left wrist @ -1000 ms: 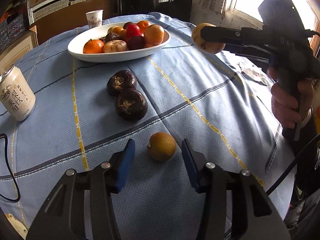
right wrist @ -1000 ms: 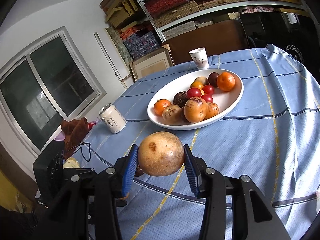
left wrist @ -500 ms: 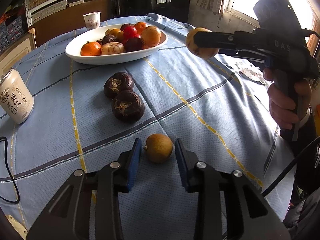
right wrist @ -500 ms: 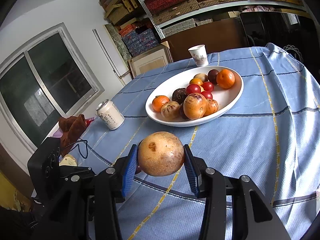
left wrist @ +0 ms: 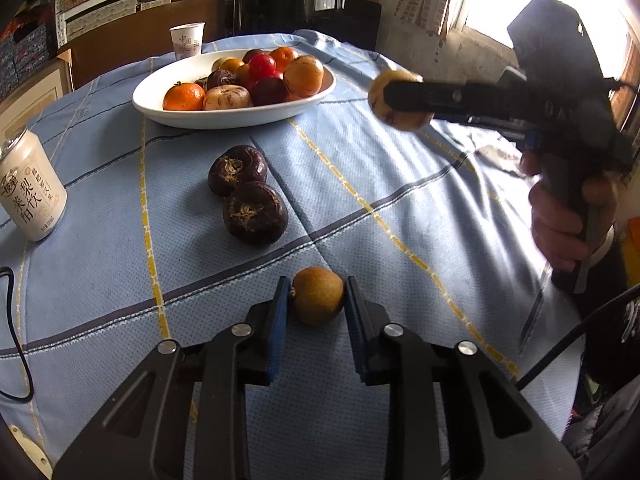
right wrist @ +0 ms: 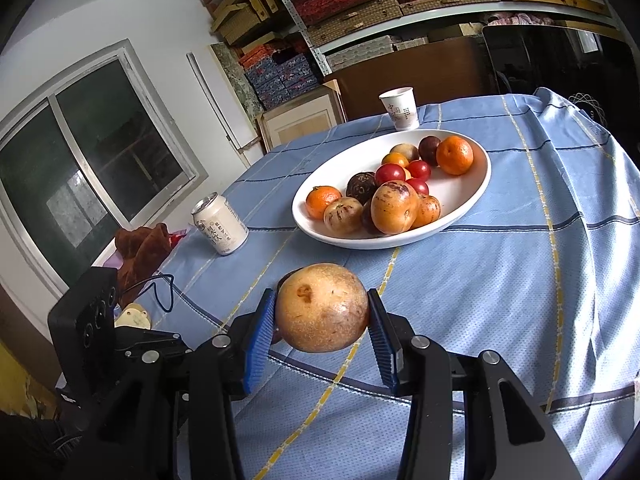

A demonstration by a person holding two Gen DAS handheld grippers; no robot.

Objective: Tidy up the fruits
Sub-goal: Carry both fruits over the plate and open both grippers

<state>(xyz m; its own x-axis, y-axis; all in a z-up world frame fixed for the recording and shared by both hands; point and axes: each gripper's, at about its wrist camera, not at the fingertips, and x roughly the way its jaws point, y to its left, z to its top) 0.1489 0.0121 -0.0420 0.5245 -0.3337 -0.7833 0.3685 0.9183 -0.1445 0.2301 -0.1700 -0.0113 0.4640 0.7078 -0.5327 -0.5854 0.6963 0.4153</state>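
A small brown fruit (left wrist: 318,295) lies on the blue tablecloth (left wrist: 400,168), and my left gripper (left wrist: 316,300) is shut on it, both blue pads touching its sides. My right gripper (right wrist: 322,312) is shut on a large tan round fruit (right wrist: 322,307) and holds it in the air above the cloth; that fruit also shows in the left wrist view (left wrist: 394,100). A white oval bowl (left wrist: 160,110) with several mixed fruits stands at the back; it also shows in the right wrist view (right wrist: 476,192). Two dark purple fruits (left wrist: 255,212) lie between bowl and left gripper.
A drink can (left wrist: 28,192) stands at the left; it also shows in the right wrist view (right wrist: 219,224). A paper cup (left wrist: 186,41) stands behind the bowl. A black cable (left wrist: 12,320) lies at the left edge. Shelves and a window surround the table.
My left gripper has closed its jaws from wide open onto the small brown fruit. My right gripper has carried the tan fruit a little closer to the bowl.
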